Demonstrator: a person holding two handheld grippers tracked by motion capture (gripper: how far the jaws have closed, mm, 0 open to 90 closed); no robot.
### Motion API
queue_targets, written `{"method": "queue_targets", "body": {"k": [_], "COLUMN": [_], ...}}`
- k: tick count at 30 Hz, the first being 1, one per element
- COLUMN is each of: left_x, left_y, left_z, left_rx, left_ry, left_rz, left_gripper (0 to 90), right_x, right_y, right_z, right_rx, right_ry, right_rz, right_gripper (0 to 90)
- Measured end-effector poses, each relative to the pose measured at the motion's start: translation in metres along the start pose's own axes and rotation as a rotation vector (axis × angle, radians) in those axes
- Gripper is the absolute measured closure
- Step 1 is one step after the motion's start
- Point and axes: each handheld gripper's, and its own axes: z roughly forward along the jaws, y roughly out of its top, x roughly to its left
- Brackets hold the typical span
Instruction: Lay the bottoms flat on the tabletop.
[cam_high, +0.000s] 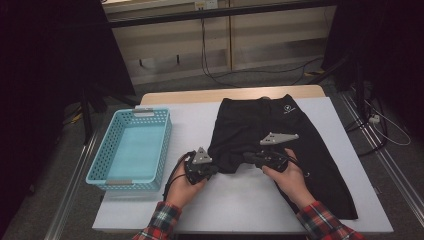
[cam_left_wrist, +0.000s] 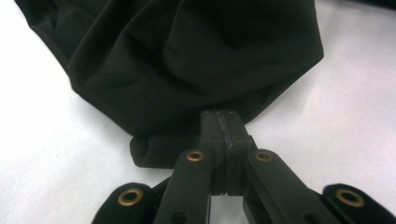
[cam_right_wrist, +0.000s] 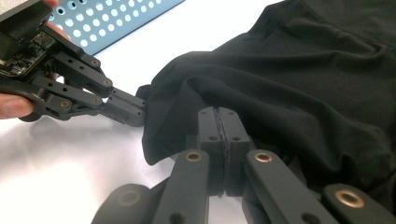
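Black pants (cam_high: 295, 127) lie on the white table (cam_high: 240, 200), waistband and small white logo at the far end, one leg running toward the front right corner. The other leg is bunched up near the middle. My left gripper (cam_high: 216, 169) is shut on the hem of that bunched leg; in the left gripper view its jaws (cam_left_wrist: 223, 116) meet at the gathered black cloth (cam_left_wrist: 187, 56). My right gripper (cam_high: 247, 157) sits just right of it, its jaws (cam_right_wrist: 219, 114) pressed together on a fold of the pants (cam_right_wrist: 289, 79). The left gripper (cam_right_wrist: 135, 109) pinches the cloth edge close by.
A light blue perforated basket (cam_high: 165, 142) stands on the left part of the table, its wall also in the right gripper view (cam_right_wrist: 130, 23). Bare white table lies in front of the hands. Beyond the far edge are floor, cables and dark stands.
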Motion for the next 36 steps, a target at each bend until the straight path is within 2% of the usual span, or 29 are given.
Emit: {"method": "queue_targets", "body": {"k": [4,8,11,13,17,20,22,25,27,32,34,36], "left_x": [0.002,0.005,0.003,0.001,0.000,0.000,0.003,0.010,0.017,0.025,0.025,0.023], "left_y": [0.001,0.003,0.002,0.001,0.002,0.003,0.003,0.005,0.005,-0.001,-0.002,-0.002], "left_z": [-0.005,-0.025,-0.040,-0.048,-0.058,-0.060,-0.061,-0.059,-0.056,-0.042,-0.040,-0.041], "left_rx": [-0.031,-0.099,-0.123,-0.137,-0.165,-0.179,-0.188,-0.206,-0.223,-0.185,-0.169,-0.168], "left_ry": [-0.034,-0.086,-0.104,-0.125,-0.134,-0.130,-0.119,-0.095,-0.085,-0.067,-0.063,-0.057], "left_rz": [-0.042,-0.101,-0.109,-0.116,-0.120,-0.125,-0.136,-0.160,-0.193,-0.221,-0.216,-0.208], "left_gripper": [90.0,90.0,90.0,90.0,90.0,90.0,90.0,90.0,90.0,90.0,90.0,90.0], "right_x": [0.001,0.001,0.002,0.002,0.006,0.008,0.009,0.006,0.003,0.001,0.002,0.003], "right_y": [0.000,-0.001,-0.002,-0.003,-0.006,-0.003,0.000,0.006,0.008,0.002,0.001,0.002], "right_z": [-0.002,-0.008,-0.015,-0.019,-0.028,-0.033,-0.034,-0.028,-0.019,0.005,0.008,0.004], "right_rx": [0.003,0.003,0.009,0.008,0.005,-0.011,-0.017,-0.026,-0.007,0.064,0.072,0.056], "right_ry": [-0.004,-0.008,-0.025,-0.017,-0.008,-0.012,-0.021,-0.033,-0.054,-0.086,-0.090,-0.103], "right_rz": [-0.006,-0.009,-0.027,-0.019,-0.015,-0.009,-0.025,-0.039,-0.059,-0.082,-0.094,-0.101], "right_gripper": [90.0,90.0,90.0,90.0,90.0,90.0,90.0,90.0,90.0,90.0,89.3,83.0]}}
